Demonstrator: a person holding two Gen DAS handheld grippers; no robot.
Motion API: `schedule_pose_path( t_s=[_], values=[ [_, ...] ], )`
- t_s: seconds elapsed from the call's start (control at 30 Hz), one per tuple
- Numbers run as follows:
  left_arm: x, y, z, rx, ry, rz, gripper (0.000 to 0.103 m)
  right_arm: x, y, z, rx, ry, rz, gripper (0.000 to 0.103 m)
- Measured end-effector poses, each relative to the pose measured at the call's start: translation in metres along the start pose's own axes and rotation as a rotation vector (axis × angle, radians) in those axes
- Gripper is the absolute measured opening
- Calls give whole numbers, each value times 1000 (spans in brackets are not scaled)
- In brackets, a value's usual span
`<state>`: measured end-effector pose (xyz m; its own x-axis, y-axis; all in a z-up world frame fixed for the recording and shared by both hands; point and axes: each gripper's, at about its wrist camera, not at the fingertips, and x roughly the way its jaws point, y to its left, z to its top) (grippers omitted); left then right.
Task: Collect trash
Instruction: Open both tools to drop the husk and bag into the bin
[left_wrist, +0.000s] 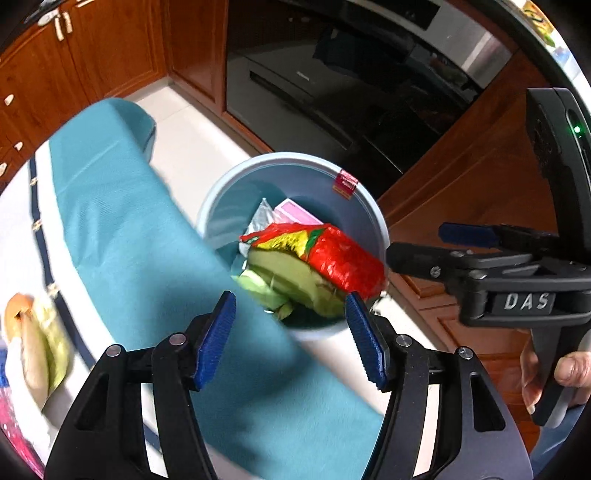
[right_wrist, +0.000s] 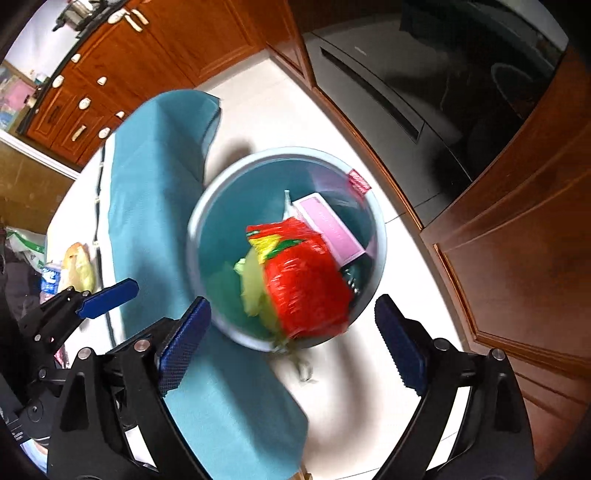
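A red, yellow and green snack bag (left_wrist: 325, 258) (right_wrist: 303, 280) is blurred over the mouth of a light blue trash bin (left_wrist: 218, 206) (right_wrist: 207, 206) on the floor, free of both grippers. A pink box (left_wrist: 295, 216) (right_wrist: 332, 225) and a silver wrapper (left_wrist: 260, 218) lie inside the bin. My left gripper (left_wrist: 291, 338) is open and empty above the bin's near rim. My right gripper (right_wrist: 291, 347) is open and empty above the bin; it also shows at the right of the left wrist view (left_wrist: 424, 247).
A table with a teal cloth (left_wrist: 129, 229) (right_wrist: 155, 192) stands left of the bin. A sandwich in wrapping (left_wrist: 33, 339) (right_wrist: 77, 269) lies on the table. Wooden cabinets (right_wrist: 517, 240) and a dark oven door (left_wrist: 332, 92) stand behind and to the right.
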<state>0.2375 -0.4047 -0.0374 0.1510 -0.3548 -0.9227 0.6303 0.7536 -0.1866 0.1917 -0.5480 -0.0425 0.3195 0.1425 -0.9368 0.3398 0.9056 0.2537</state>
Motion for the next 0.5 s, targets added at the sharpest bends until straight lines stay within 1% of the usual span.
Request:
schedule_pose_path(
  t_s=[0.07, 0.2, 0.5],
  values=[
    [-14, 11, -12, -12, -13, -2, 63, -5, 14, -6, -14, -9, 11, 88],
    [-40, 42, -39, -41, -37, 23, 63, -7, 51, -18, -57, -9, 32, 88],
    [-92, 118, -92, -138, -88, 64, 63, 0, 155, -44, -195, 20, 54, 88]
  ],
)
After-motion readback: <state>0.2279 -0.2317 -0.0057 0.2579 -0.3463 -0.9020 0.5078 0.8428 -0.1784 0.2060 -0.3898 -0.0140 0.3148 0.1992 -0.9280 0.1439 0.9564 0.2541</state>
